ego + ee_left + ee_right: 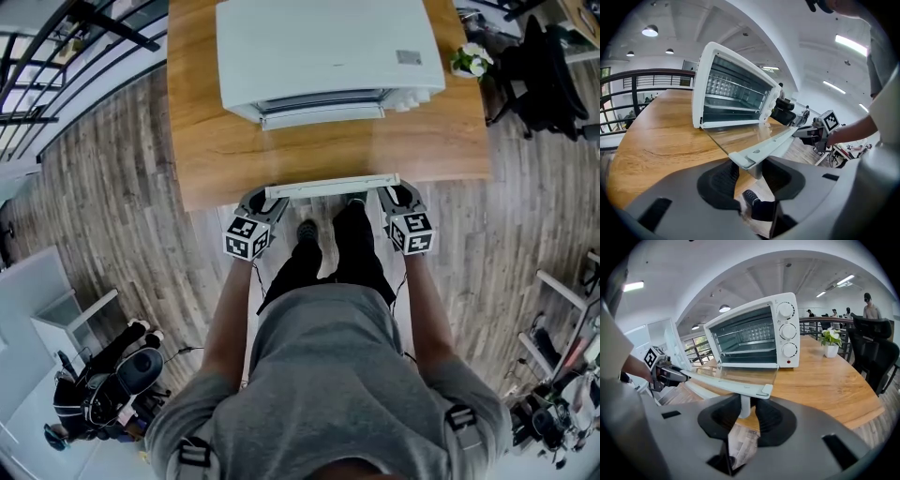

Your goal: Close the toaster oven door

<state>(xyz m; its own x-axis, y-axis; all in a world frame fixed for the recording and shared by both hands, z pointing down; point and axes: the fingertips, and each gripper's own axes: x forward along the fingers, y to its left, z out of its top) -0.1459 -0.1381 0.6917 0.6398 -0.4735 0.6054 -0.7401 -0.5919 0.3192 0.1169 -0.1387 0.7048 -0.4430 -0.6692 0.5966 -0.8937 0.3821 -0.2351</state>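
Toaster oven (328,56), one, white, stands at the middle of a wooden table (216,141) with bare wood on both sides and in front. Its glass door (740,136) is down and roughly level. It reaches out past the table's near edge, so that the single white handle (333,188) hangs over the plank floor (122,234) just in front of the person.

Two grippers meet the handle, one at each end. The left gripper (272,197) has its jaws apart around the left end post, with a gap showing on either side. The right gripper (389,195) has its jaws drawn in against the right end post, gripping it.

Three knobs (788,330) sit in a column on the oven's right face. One potted plant (469,61) stands at the table's far right corner, and one office chair (544,75) is just beyond that edge.
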